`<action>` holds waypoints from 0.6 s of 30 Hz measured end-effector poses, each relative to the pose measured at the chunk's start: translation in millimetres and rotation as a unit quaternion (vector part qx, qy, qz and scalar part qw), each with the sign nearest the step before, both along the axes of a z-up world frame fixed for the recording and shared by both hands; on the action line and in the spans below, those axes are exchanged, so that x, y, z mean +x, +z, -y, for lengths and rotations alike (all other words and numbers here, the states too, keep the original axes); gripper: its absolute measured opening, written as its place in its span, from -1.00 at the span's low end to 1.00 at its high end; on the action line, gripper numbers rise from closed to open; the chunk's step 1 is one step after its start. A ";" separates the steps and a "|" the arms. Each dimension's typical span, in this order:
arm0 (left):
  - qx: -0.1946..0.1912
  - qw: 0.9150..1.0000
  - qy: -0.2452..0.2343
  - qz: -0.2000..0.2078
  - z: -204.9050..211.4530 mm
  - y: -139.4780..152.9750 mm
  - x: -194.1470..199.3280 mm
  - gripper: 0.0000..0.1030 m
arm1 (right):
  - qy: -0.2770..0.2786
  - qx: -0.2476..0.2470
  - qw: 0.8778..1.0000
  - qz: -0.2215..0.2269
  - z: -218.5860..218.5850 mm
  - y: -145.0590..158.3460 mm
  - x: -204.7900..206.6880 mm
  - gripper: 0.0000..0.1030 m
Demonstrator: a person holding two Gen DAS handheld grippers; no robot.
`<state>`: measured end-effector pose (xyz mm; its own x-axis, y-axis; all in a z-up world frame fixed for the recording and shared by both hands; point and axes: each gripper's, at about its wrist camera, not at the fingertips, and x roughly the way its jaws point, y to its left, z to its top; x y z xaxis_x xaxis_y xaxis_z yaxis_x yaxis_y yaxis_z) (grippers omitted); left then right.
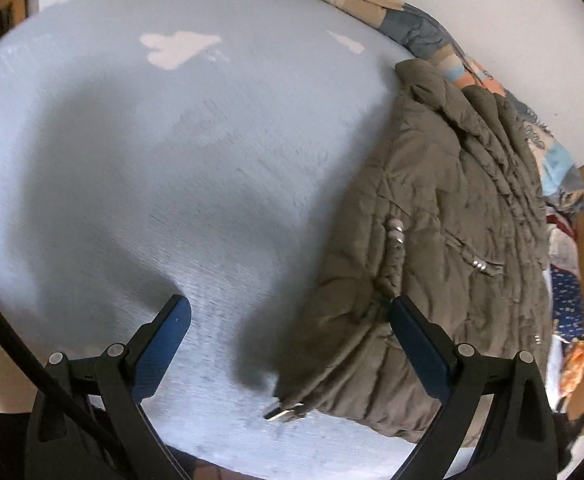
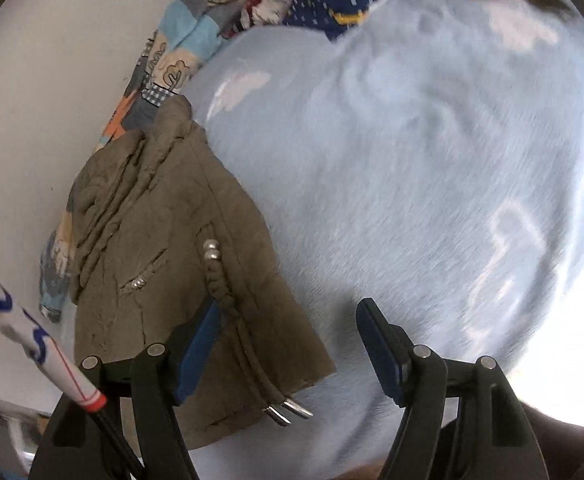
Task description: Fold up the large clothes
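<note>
olive-brown quilted stuff, that jacket [image 1: 444, 240]: puffy, soft and limp, so judge it bulky rather than heavy, with a shell that looks slick enough to slide out of a shallow pinch. it lies folded in a thick bundle on the pale blue bed cover [image 1: 172, 160].

your left gripper [image 1: 290, 320] stands wide open with nothing in it; the jacket sits past and under its right finger, bare cover ahead of its left finger. the braided drawstring [image 1: 394, 264] runs down just off that right fingertip, its metal tip [image 1: 282, 414] lying between the fingers near the hem.

your right gripper [image 2: 288, 320] is also well open and empty; the jacket lies behind and left of its left finger, cover beyond its right.

take a deep bite on a seamed corner or hem, not the cord.
</note>
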<state>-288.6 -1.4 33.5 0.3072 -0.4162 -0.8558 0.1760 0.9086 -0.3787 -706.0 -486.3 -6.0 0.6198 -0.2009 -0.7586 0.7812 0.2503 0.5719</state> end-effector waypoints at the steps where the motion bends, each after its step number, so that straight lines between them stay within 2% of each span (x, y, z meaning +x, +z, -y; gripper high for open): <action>1: -0.006 1.000 0.001 -0.005 -0.7 -2.1 -0.2 0.94 | 0.002 0.009 1.000 0.005 0.2 -3.2 2.7 0.46; 4: -0.024 1.000 0.007 -0.016 -4.4 -5.5 -0.3 0.93 | 0.006 0.024 1.000 0.005 -1.5 -9.8 11.9 0.46; 7: -0.039 0.999 0.013 -0.023 -8.0 -9.2 -2.4 0.93 | 0.014 0.030 0.999 0.009 -9.2 -14.1 18.9 0.55; 12: -0.038 0.999 -0.010 -0.029 4.9 -9.9 -13.8 0.93 | 0.048 0.029 0.998 0.020 -21.8 -16.1 34.9 0.56; 15: -0.032 0.999 -0.032 -0.031 16.2 -13.3 -30.9 0.93 | 0.083 0.039 0.995 0.046 -32.6 -16.8 46.7 0.56; 18: -0.019 0.998 -0.051 -0.016 27.7 -13.4 -44.6 0.93 | 0.111 0.024 0.992 0.051 -48.3 -13.6 59.2 0.56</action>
<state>-333.1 -29.0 20.0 0.2341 -0.4766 -0.8474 0.2539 0.8713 -0.4200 -646.8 -438.0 -19.6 0.7181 -0.0161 -0.6957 0.6479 0.3805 0.6599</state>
